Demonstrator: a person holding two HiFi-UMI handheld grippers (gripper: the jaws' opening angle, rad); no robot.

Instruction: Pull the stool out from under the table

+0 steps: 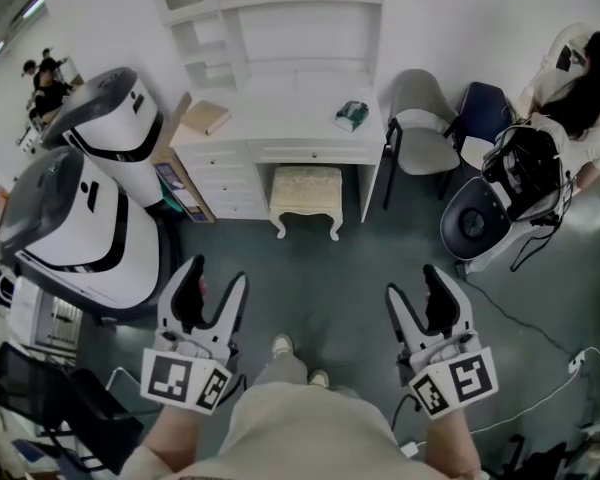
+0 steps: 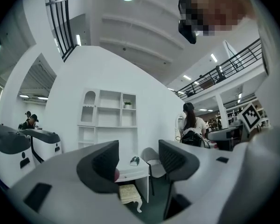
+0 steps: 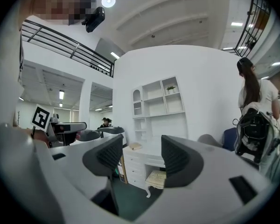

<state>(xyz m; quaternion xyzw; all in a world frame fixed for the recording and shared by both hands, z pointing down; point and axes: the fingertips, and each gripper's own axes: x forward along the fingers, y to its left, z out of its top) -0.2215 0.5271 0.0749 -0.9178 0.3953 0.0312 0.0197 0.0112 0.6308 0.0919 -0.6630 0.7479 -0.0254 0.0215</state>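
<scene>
A cream cushioned stool (image 1: 305, 197) with curved white legs stands tucked partly under the white desk (image 1: 280, 118), between its drawer unit and its right leg. The stool also shows small and far off in the left gripper view (image 2: 129, 194) and the right gripper view (image 3: 156, 178). My left gripper (image 1: 212, 286) hangs over the dark floor, well short of the stool, its jaws apart and empty. My right gripper (image 1: 412, 288) is level with it on the other side, also open with nothing between the pads.
Two large white-and-black machines (image 1: 75, 223) stand at the left. A grey chair (image 1: 425, 133) and a blue chair are right of the desk, beside a person (image 1: 570, 98) and a round white device (image 1: 480, 218). A book (image 1: 205, 116) and a green object (image 1: 351, 115) lie on the desk. Cables cross the floor at right.
</scene>
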